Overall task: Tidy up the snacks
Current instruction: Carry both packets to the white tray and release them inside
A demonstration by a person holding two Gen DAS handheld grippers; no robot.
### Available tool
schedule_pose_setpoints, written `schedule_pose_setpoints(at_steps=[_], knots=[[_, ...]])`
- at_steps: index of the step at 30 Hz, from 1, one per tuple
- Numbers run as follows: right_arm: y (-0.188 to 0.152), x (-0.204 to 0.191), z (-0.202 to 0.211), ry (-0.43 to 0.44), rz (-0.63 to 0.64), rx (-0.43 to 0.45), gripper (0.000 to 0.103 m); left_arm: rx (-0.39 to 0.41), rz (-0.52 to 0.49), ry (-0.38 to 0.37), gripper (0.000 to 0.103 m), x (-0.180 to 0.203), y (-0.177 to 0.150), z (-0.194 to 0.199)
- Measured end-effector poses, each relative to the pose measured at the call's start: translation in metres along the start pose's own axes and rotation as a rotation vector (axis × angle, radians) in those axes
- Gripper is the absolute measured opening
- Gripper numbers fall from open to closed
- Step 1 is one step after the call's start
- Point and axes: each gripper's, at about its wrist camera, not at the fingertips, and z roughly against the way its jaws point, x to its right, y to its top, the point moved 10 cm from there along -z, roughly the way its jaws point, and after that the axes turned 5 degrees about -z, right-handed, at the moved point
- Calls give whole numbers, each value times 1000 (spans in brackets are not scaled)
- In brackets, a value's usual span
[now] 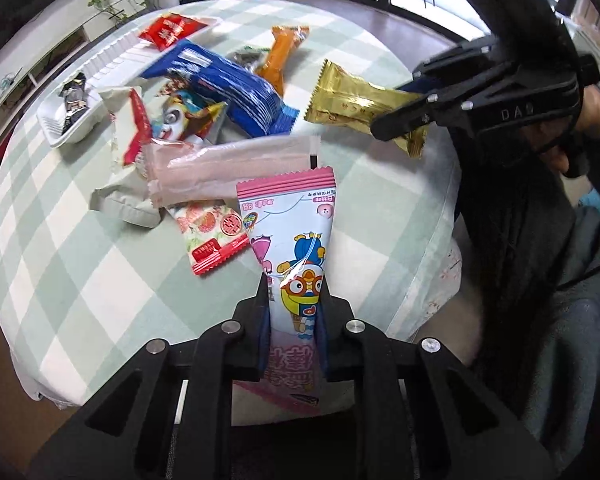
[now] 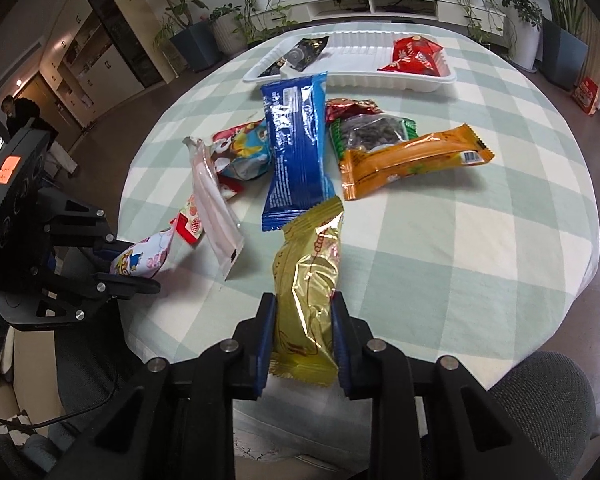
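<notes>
**Readable markings: few and partial**

On the body of the right gripper [image 1: 400, 120], seen from the left wrist view, raised letters read "DA", with a further character too blurred to tell. The pink cartoon pouch [image 1: 296, 248] carries upside-down Chinese print near its crimped top edge, including what looks like "8", the rest too small to read. The orange packet [image 2: 412, 160] bears a barcode on a white patch, digits illegible. Print on the blue packet [image 2: 296, 148] and gold packet [image 2: 308, 280] cannot be read.
</notes>
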Motion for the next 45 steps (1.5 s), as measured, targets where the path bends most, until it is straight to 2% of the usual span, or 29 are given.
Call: schedule_pose_setpoints(at_steps=[7,15,22,29,34,37,41,45], knots=[[6,11,11,36,-57,43,29,116,135,-56,16,-15,5,31],[31,61,37,27,-188,127,29,240,244,-21,16,-59,23,69],[76,107,62,-11,-251,221,29,325,309,22,16,-117,66,95],[136,126,72,7,-283,295,29,380,400,52,16,-188,122,105],[193,113,73,33,-239,340,29,390,467,69,16,-237,175,91],[232,101,61,47,-208,344,29,368,489,102,16,-262,203,69],[274,84,26,51,-166,288,29,318,546,87,16,-290,227,29],[295,75,-21,31,-144,211,29,252,556,103,16,-307,236,-14]])
